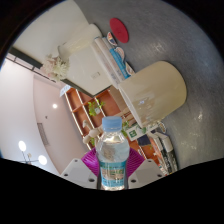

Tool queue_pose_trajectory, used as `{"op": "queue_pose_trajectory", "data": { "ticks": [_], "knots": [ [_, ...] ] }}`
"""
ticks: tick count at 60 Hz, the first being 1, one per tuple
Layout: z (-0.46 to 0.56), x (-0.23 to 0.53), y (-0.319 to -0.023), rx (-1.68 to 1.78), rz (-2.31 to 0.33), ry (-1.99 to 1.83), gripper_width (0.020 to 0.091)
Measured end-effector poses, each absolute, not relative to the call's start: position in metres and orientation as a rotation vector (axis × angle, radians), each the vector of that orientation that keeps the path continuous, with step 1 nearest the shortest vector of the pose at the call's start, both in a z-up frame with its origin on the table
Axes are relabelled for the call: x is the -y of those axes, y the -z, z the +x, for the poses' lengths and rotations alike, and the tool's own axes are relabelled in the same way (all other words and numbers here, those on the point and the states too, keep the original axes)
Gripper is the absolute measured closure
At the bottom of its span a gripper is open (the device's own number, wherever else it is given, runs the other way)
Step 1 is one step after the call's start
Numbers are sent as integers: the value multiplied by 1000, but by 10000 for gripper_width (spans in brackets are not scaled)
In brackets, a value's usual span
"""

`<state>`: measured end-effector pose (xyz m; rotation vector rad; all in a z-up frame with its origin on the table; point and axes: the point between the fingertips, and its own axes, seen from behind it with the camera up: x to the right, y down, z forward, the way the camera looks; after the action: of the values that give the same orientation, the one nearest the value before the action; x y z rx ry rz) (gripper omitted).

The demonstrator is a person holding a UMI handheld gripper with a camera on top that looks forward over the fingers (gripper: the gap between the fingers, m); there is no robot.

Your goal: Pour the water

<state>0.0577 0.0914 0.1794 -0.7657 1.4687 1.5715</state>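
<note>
- The jaws (pixel 113 172) are clamped on a clear plastic water bottle with a blue label (pixel 113 158). Both magenta pads (pixel 93 160) press its sides, so it's a proper grip rather than the bottle just sitting between them.
- The bottle sits right between the jaws, with its neck and cap (pixel 113 124) pointing out ahead of them. My guess is it's held around the body so the mouth stays free to tip toward whatever gets filled.
- The whole view is rolled hard sideways, which fits a bottle being tilted for a pour. I can't see any water coming out, and I can't tell if the cap is on or off.
- Just beyond the cap there's a pale cream rounded container (pixel 152 92). That's probably the target, but I wouldn't swear it's a cup.
- Beyond that is a grey speckled tabletop (pixel 185 45) with a flat red round thing (pixel 120 28) lying on it, well past the jaws.
- For the room: there's a wooden shelf unit with small colourful items (pixel 88 105) off to one side of the bottle, white walls, and some bright round lights (pixel 30 150).
</note>
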Motion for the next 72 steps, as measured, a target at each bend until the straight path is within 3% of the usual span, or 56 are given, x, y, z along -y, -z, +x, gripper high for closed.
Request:
{"op": "queue_pose_trajectory", "data": {
  "ticks": [19, 27, 39, 48, 57, 64, 72],
  "knots": [
    [53, -92, -161, -1544, -766, -1586, 802],
    [44, -89, -162, -1455, -929, -1460, 799],
    [68, -79, -185, -981, -1411, -818, 785],
    [112, -73, -220, -619, -1551, -328, 786],
    [187, -64, -226, -445, -1619, 173, 787],
    [237, -54, -207, -436, -1657, 363, 787],
    [284, -51, -164, -491, -1717, 430, 786]
  ]
}}
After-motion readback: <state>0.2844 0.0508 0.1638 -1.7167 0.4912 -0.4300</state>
